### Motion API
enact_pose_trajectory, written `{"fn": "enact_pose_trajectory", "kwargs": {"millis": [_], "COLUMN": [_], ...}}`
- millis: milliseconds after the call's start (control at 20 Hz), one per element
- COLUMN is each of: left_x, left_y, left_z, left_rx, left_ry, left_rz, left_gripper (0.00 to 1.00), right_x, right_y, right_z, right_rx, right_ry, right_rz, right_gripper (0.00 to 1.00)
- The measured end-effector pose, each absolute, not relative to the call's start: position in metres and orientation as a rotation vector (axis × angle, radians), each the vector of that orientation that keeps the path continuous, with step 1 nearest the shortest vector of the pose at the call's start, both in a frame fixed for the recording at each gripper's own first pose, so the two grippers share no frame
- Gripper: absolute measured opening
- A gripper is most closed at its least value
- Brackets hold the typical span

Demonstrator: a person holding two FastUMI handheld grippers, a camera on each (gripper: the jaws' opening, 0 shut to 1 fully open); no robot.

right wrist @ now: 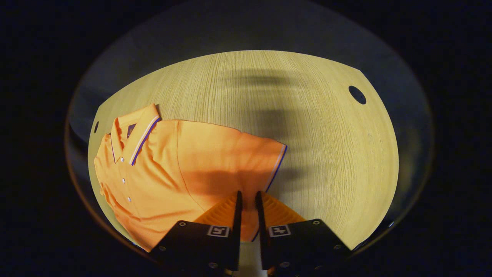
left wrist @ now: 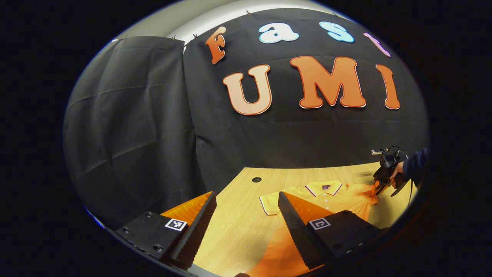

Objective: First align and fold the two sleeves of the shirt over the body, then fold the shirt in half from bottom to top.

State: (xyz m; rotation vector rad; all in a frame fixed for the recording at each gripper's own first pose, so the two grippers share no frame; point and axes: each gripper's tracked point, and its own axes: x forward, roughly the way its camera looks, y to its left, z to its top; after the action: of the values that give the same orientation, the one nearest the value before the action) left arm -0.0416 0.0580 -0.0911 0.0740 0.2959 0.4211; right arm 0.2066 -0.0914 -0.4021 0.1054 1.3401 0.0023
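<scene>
Orange shirt (right wrist: 161, 173) lies flat on the table (right wrist: 326, 154), collar at 10 o'clock in the right gripper view. It is soft, light and limp, so pinch at hems. Right gripper (right wrist: 247, 204) is nearly closed, pinching the sleeve (right wrist: 265, 161) edge; left gripper (left wrist: 246, 215) hangs wide open, holding nothing. Bare wood from 12 to 3 o'clock gives swing room.

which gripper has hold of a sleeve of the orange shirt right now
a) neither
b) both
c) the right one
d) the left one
c: in the right gripper view the right gripper has its fingers nearly together on the edge of the sleeve of the shirt, while in the left gripper view the left gripper stands wide open above the table with nothing between its fingers.
</scene>
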Motion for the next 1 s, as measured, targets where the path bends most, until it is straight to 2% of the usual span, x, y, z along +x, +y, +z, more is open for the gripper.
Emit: {"fn": "enact_pose_trajectory", "kwargs": {"millis": [100, 150, 500, 1000], "left_x": [-0.040, -0.039, -0.039, -0.046], "left_y": [0.057, 0.057, 0.064, 0.095], "left_z": [-0.090, -0.092, -0.096, -0.107], "left_rx": [0.071, 0.070, 0.051, 0.018], "left_ry": [0.294, 0.294, 0.305, 0.332], "left_rz": [0.412, 0.406, 0.406, 0.467], "left_gripper": [0.99, 0.99, 1.00, 0.99], "right_x": [0.210, 0.210, 0.226, 0.228], "right_y": [-0.087, -0.079, -0.050, 0.026], "right_z": [-0.391, -0.395, -0.349, -0.311], "right_rx": [0.177, 0.226, 0.212, 0.117], "right_ry": [1.331, 1.335, 1.211, 1.179], "right_rz": [0.004, 0.020, 0.124, 0.270], "right_gripper": [0.21, 0.05, 0.05, 0.04]}}
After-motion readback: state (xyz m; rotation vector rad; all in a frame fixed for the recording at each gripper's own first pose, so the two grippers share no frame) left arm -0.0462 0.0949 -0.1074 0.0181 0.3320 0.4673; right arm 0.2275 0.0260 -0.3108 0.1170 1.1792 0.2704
